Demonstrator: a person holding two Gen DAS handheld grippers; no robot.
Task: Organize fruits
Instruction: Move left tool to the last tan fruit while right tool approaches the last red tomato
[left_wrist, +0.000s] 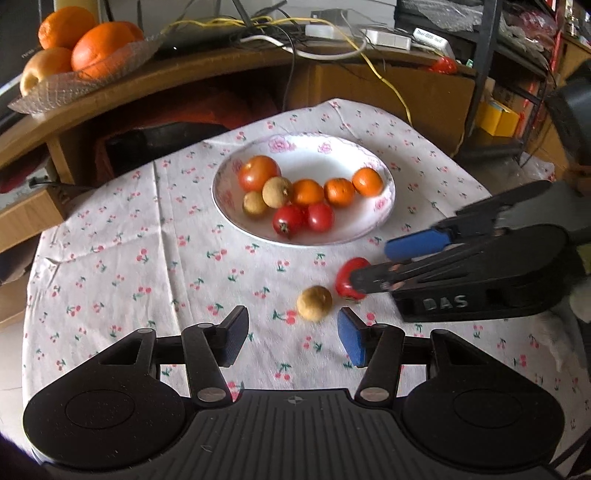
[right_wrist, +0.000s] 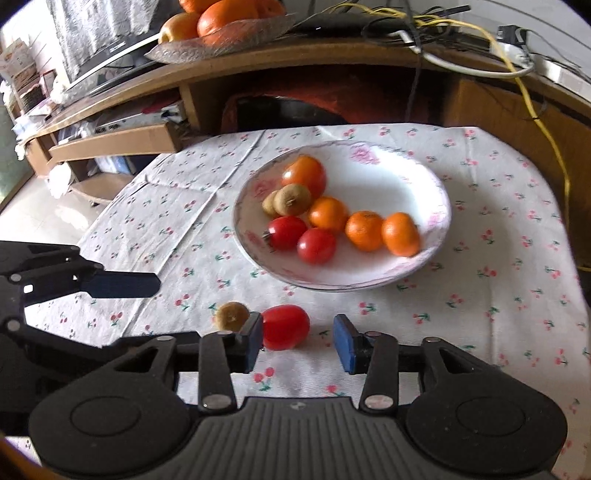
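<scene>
On the near cloth (right_wrist: 480, 295), right gripper (right_wrist: 299, 341) jaws wide around a red tomato (right_wrist: 285, 326), left pad touching. Brown fruit (right_wrist: 232, 315) just left. Left gripper (left_wrist: 293, 338) wide, empty. Plate (right_wrist: 388, 177) far.

Table w/ white cherry-print cloth (left_wrist: 110, 266), creased. Behind it curved wooden desk (left_wrist: 207, 70), open shelf below w/ dark red item inside, too dim to ID. Desk top cluttered: glass dish (left_wrist: 74, 88) w/ oranges, tangle of black, white, yellow cables (left_wrist: 258, 26), white adapters (left_wrist: 391, 38). Cardboard panel (left_wrist: 388, 85) under desk at right. Black metal rack (left_wrist: 484, 62) far right, yellow box (left_wrist: 496, 116) near its base. Pale glossy tile floor (right_wrist: 40, 218) at left. Daylight, soft, diffuse.
</scene>
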